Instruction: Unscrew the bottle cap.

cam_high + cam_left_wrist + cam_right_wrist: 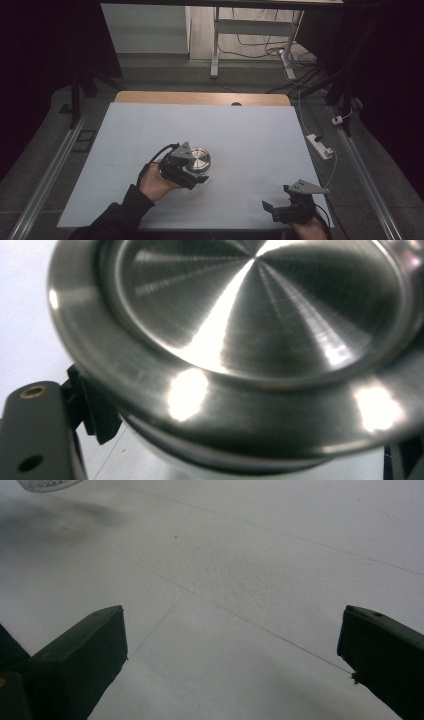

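Steel lid (199, 159) sits left of the worktop's (250, 135) centre, nearer the front edge than the far one. Left tool (199, 176) is at the lid's near side, jaws drawn close and clamped on its rim; in the left gripper view the brushed rim (210, 405) lies directly over the jaws. Left hand (156, 182) comes in from the front edge, forearm angled toward the centre, sleeve dark. Right tool (270, 209) rests by the front right corner, well apart from the lid, jaws spread wide with bare surface between them.
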Tool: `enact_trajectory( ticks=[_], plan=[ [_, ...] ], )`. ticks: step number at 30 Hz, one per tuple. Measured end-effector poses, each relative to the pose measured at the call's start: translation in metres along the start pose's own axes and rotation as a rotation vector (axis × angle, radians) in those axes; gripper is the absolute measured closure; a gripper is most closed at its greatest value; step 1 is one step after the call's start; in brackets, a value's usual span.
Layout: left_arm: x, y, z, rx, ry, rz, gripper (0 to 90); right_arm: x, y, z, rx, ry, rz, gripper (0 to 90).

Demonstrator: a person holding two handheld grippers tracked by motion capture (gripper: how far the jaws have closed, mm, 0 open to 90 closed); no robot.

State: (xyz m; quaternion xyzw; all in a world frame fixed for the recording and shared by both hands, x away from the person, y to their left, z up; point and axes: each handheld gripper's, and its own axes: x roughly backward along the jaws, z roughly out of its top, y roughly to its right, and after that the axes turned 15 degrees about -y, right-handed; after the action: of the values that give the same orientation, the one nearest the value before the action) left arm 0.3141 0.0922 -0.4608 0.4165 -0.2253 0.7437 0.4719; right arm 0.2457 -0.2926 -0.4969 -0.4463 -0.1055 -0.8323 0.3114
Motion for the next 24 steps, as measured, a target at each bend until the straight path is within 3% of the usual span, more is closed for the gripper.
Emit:
enact_trajectory(
  ticks=[11,24],
  plan=[
    [-0.001,-0.001,-0.001,0.006,0.014,-0.005,15.3,0.002,-0.005,0.005,0.067,0.029,0.012,0.0],
    [-0.003,-0.001,-0.002,0.008,0.017,-0.007,15.3,0.003,-0.016,0.020,0.109,0.078,0.094,0.0]
  ],
)
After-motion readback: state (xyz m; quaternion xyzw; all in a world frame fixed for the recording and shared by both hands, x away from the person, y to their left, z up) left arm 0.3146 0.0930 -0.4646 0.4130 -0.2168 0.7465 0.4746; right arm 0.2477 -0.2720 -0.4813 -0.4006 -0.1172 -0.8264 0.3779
